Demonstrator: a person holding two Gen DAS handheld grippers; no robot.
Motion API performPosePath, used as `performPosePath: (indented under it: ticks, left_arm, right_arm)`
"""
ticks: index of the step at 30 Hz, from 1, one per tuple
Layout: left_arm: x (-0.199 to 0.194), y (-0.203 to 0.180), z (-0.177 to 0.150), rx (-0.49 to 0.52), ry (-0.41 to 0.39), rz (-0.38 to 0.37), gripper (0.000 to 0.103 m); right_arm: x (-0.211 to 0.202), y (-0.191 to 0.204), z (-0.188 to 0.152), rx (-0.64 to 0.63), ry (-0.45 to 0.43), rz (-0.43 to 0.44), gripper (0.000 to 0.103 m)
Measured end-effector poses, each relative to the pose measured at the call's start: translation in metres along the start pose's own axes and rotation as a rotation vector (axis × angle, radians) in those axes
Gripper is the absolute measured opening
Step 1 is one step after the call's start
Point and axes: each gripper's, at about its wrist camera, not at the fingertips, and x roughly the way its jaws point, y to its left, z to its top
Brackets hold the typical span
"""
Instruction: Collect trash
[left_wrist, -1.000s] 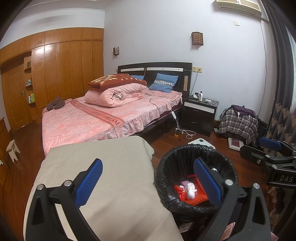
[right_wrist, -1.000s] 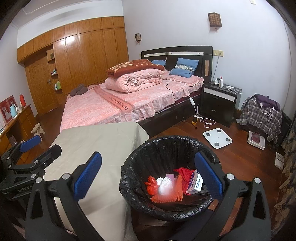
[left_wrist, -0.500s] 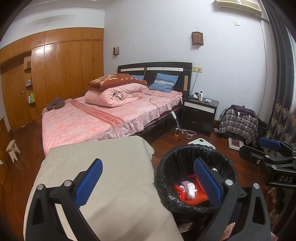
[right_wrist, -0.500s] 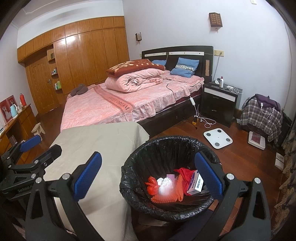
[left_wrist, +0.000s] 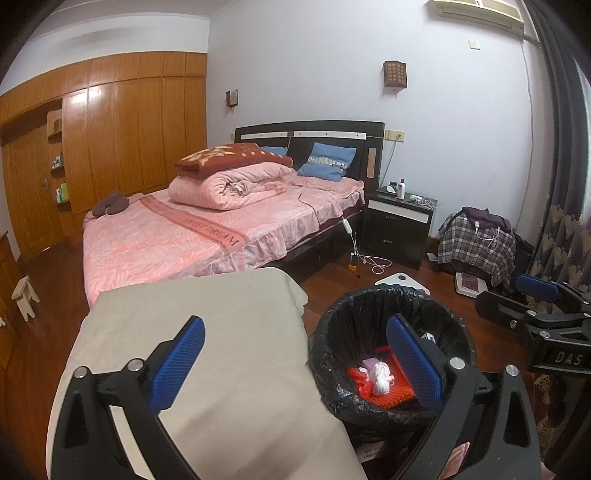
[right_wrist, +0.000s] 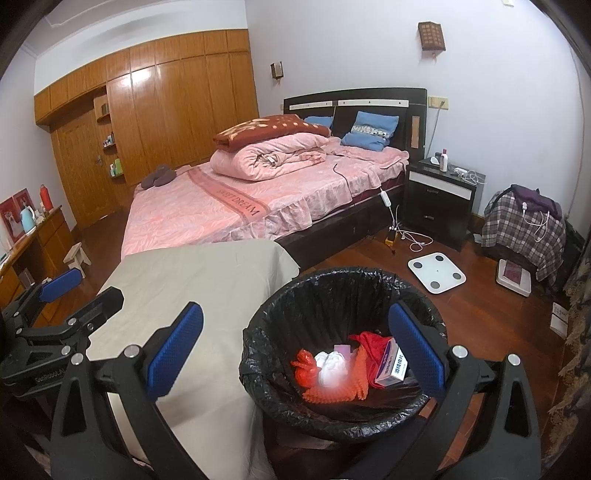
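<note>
My left gripper (left_wrist: 295, 363) hangs with jaws spread wide and empty, over the cloth-covered worktop (left_wrist: 229, 332) left of the bin (left_wrist: 325, 350). My right gripper (right_wrist: 295, 350) hangs above the bin, jaws likewise wide and empty. The trash (right_wrist: 343, 369) lies at the bin's bottom.

Trash (right_wrist: 343, 369) in bin (right_wrist: 258, 332), right of table (right_wrist: 192, 280)
</note>
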Motion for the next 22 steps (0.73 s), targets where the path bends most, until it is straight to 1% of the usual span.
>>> performPosePath:
  ticks: [22]
  left_arm:
    - [0.0002,0.0007,-0.0008,-0.003,0.007,-0.002,0.097]
  right_arm:
    - [0.0000,0.0020,0.0010,0.000,0.006,0.001,0.098]
